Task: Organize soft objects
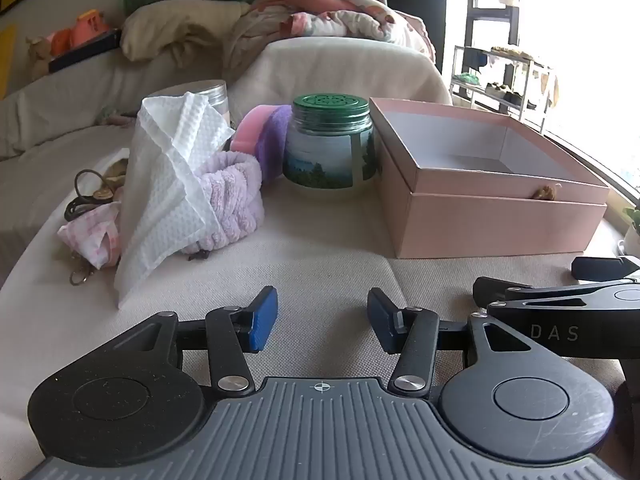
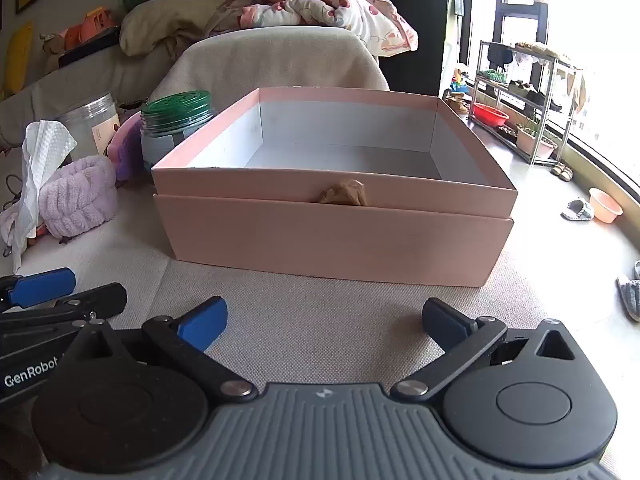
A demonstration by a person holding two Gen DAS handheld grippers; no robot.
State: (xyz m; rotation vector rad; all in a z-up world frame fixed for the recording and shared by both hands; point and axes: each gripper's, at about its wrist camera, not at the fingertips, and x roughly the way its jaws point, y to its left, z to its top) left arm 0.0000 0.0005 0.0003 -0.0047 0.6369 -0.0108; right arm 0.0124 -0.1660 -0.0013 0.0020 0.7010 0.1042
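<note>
Here I see the beige cushioned surface (image 2: 328, 320) spread under everything, a fabric-covered seat rather than a desk. The largest thing on it is the pink box (image 2: 332, 236), open on top, its white inside bare, with a small tan knot (image 2: 343, 193) on its front wall; it sits straight ahead of my right tool (image 2: 324, 318) and to the right of my left tool (image 1: 322, 318). Just left of the box stands a glass jar with a green lid (image 1: 330, 150), touching or nearly touching the box wall. The soft things lie in a cluster further left: a white textured cloth (image 1: 168, 184) standing up in folds, draped partly over a lilac fluffy band (image 1: 228, 204), and behind them a pink and purple sponge-like pad (image 1: 264, 136) leaning beside the jar. A clear container with a silver lid (image 1: 208, 94) stands behind the cloth. At the far left edge I make out a pink patterned pouch (image 1: 94, 236) and some dark cords with a metal ring (image 1: 82, 200). Both my tools hang low over the cushion, fingers spread apart and holding nothing, the right one wider than the left, and they sit side by side, close together.
</note>
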